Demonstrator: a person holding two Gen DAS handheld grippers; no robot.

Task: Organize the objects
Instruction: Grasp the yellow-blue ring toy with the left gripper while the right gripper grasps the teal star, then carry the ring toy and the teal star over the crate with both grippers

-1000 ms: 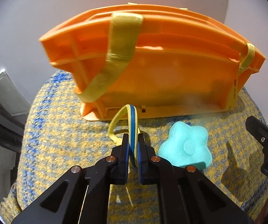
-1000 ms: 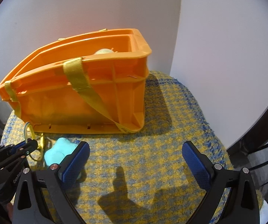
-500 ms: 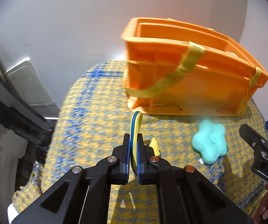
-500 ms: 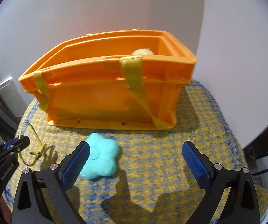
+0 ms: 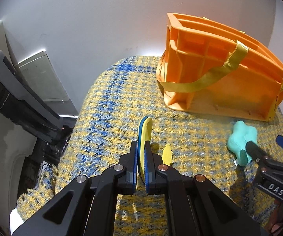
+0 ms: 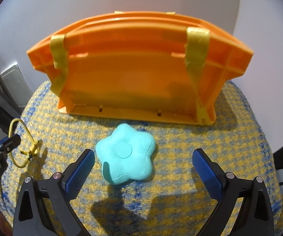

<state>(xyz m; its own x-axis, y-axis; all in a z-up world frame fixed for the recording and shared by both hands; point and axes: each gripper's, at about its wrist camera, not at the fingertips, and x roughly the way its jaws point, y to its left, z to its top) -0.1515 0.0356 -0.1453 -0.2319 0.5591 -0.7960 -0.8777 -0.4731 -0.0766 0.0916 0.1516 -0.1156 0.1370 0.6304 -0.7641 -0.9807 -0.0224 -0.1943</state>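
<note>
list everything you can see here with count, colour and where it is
crate: 1, orange, back of the seat against the wall
straps: 2 seen, yellow, hanging over the crate's near side
flower cushion: 1, teal, flat on the cloth in front of the crate
ring: 1, yellow and blue, on edge, clamped in the left tool
clip: 1, yellow, on the ring, lying on the cloth
cloth: 1, yellow and blue weave, covering the seat
wall: 1, white, behind everything
panel: 1, grey, leaning at the left wall
left tool: 1, black with blue pads, shut on the ring
right tool: 1, black with blue pads, open, either side of the flower cushion
</note>
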